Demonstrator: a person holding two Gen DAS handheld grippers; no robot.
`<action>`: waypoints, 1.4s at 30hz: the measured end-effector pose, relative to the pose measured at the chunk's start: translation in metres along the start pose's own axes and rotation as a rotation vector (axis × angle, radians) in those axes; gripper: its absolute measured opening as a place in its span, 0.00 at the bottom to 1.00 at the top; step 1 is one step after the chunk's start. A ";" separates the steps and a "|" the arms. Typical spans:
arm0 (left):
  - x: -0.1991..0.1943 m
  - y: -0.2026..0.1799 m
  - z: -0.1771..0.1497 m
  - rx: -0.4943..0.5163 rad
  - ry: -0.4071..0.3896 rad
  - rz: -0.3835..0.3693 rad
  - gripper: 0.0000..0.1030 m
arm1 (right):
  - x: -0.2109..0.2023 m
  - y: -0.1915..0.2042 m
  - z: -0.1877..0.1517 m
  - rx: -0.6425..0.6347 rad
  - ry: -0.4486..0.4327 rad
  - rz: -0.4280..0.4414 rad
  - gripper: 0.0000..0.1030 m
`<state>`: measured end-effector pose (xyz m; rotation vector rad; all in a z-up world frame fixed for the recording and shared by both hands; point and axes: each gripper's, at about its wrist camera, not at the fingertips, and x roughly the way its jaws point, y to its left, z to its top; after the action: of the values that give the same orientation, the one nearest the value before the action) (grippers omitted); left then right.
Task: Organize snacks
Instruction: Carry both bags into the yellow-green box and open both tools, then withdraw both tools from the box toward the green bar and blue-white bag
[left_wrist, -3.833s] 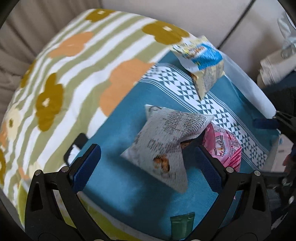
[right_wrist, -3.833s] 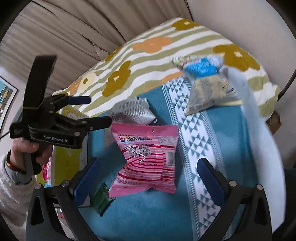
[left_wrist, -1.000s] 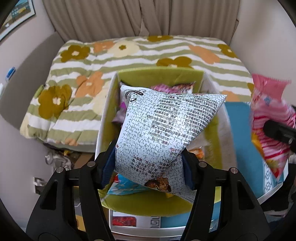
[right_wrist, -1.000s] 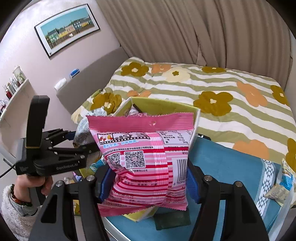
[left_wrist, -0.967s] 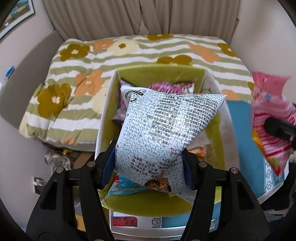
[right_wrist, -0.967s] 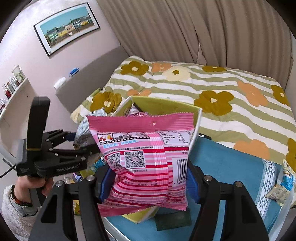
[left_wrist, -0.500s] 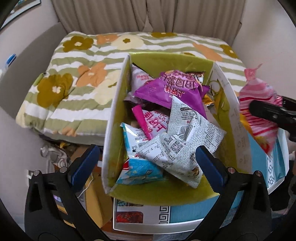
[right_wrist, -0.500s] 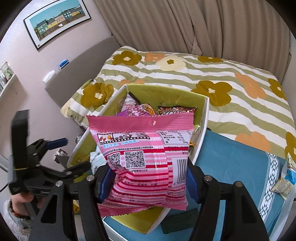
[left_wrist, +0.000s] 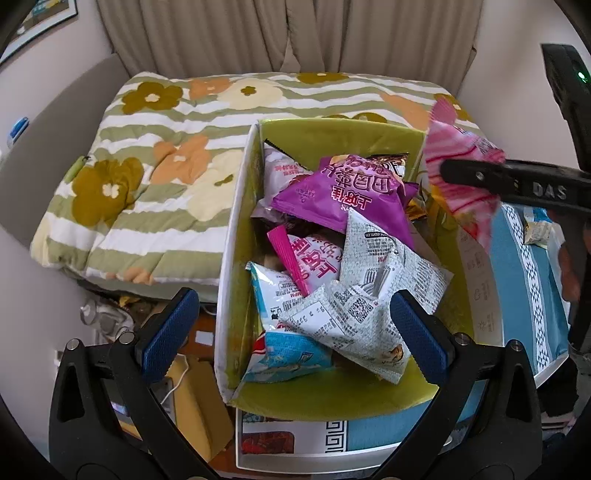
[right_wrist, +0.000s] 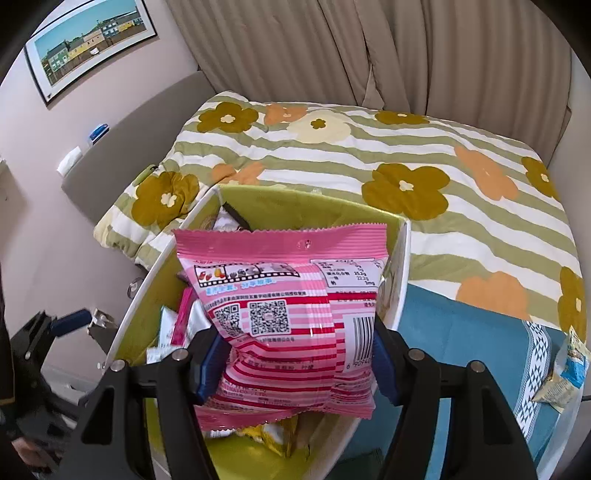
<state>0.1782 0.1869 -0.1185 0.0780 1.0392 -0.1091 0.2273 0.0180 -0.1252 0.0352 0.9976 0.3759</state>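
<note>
The right tool (right_wrist: 291, 363) is clamped on the lower part of a pink striped plastic snack bag (right_wrist: 284, 314), and it holds this bag upright above the open yellow-green storage box with white outer walls (left_wrist: 236, 229), probably so that the bag can fall straight inside when it is let go. The bag hangs over the right half of the box, just beside its right wall. The left tool (left_wrist: 295, 325) is apart and holds nothing; it hovers over the near part of the box, above a grey printed crumpled snack bag (left_wrist: 369, 306) that lies on top of the other packets. A small blue-and-white snack bag (right_wrist: 565, 373) lies well apart from the box, on the blue patterned cloth (right_wrist: 461, 343) to its right.
</note>
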 end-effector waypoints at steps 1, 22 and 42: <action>0.002 0.000 0.001 0.001 0.002 0.001 0.99 | 0.003 0.000 0.002 0.004 -0.006 0.001 0.72; -0.025 -0.037 0.006 0.061 -0.058 -0.052 0.99 | -0.053 -0.019 -0.028 0.039 -0.108 -0.075 1.00; -0.048 -0.231 -0.037 0.204 -0.083 -0.087 0.99 | -0.178 -0.165 -0.093 0.105 -0.213 -0.219 1.00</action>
<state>0.0933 -0.0349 -0.0990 0.2118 0.9458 -0.2951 0.1125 -0.2076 -0.0648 0.0594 0.8006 0.1159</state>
